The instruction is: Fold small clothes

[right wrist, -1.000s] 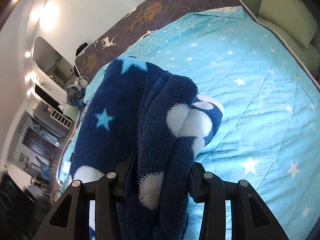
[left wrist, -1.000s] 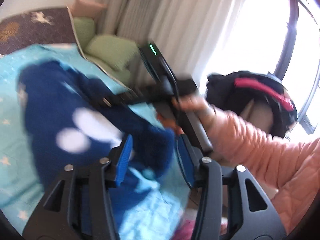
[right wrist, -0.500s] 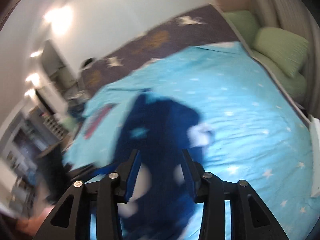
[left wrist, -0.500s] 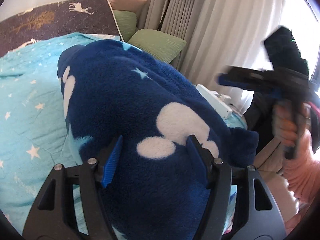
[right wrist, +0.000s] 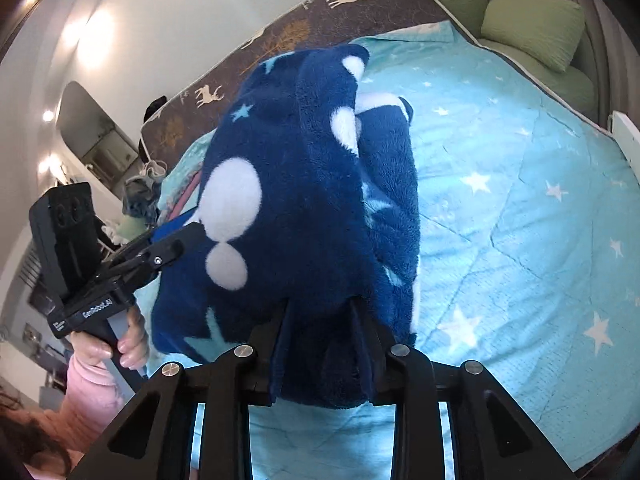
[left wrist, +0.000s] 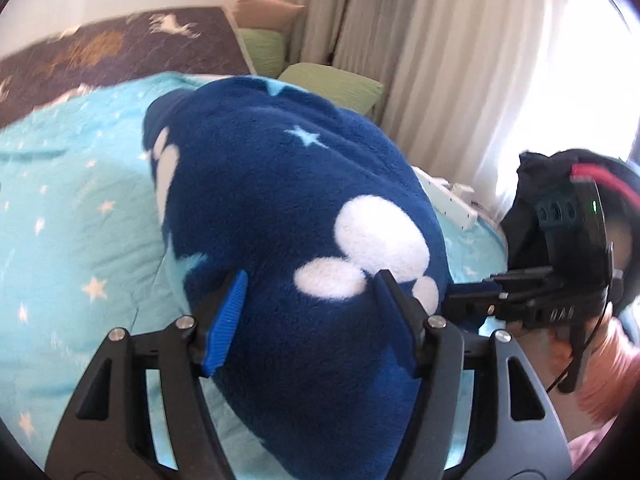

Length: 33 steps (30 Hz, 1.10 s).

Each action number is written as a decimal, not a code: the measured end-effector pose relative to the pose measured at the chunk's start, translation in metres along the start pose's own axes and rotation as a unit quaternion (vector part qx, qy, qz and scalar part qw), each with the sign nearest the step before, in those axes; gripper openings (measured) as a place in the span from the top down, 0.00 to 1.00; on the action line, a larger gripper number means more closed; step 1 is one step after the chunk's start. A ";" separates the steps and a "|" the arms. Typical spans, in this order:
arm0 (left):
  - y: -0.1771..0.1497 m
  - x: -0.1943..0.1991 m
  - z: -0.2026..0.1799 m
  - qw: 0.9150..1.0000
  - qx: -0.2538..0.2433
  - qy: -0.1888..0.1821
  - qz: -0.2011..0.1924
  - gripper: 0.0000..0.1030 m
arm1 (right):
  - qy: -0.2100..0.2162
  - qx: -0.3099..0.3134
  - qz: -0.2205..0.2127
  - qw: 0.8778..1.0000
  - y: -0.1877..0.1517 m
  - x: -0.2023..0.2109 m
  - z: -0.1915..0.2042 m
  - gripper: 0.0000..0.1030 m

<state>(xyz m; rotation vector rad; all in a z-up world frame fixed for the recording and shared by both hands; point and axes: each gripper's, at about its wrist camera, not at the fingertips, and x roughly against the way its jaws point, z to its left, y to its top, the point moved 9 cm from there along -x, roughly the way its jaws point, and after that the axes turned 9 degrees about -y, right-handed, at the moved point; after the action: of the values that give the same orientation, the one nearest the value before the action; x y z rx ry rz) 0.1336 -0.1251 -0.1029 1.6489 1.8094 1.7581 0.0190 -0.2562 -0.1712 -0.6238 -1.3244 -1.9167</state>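
A navy fleece garment (left wrist: 280, 208) with white blobs and pale stars is bunched on the turquoise star bedspread (left wrist: 80, 232). My left gripper (left wrist: 312, 312) has its jaws set wide around the garment's near end, blue pads against the fleece. My right gripper (right wrist: 320, 320) is closed on the garment's near edge (right wrist: 312, 208), and fleece fills the gap between its fingers. In the right wrist view the left gripper (right wrist: 176, 240) touches the garment's left side. In the left wrist view the right gripper (left wrist: 476, 300) reaches the garment's right side.
A dark headboard with deer print (right wrist: 288, 28) and green pillows (right wrist: 532, 20) stand at the far end. White curtains (left wrist: 440, 60) and a white power strip (left wrist: 448, 204) are to the right. The person's pink sleeve (left wrist: 600, 384) is close by.
The right gripper let go of the garment, swung away, then came back and closed on its near edge. The left gripper moved in and now straddles the garment's end.
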 end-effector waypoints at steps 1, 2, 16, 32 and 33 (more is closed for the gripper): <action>0.001 0.005 0.000 1.000 0.013 0.002 -0.003 0.36 | -0.007 0.012 0.002 1.000 0.001 0.001 0.002 0.70; 0.004 0.013 -0.003 1.000 0.020 0.001 -0.009 0.36 | -0.017 0.025 -0.001 1.000 0.003 0.004 0.005 0.70; -0.025 -0.018 -0.016 0.998 -0.054 0.021 0.014 0.36 | 0.000 -0.008 -0.012 1.000 0.010 -0.025 -0.002 0.68; 0.035 0.011 0.005 0.997 -0.028 0.073 -0.027 0.25 | -0.032 0.057 -0.078 0.995 0.084 0.016 0.015 0.64; 0.037 0.009 0.007 0.996 -0.028 0.076 -0.027 0.25 | -0.031 0.061 -0.078 0.995 0.089 0.013 0.017 0.64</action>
<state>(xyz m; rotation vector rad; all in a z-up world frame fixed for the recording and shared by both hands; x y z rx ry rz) 0.1569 -0.1244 -0.0713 1.4687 1.8295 1.9403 0.0800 -0.2637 -0.1036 -0.5369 -1.5568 -1.9342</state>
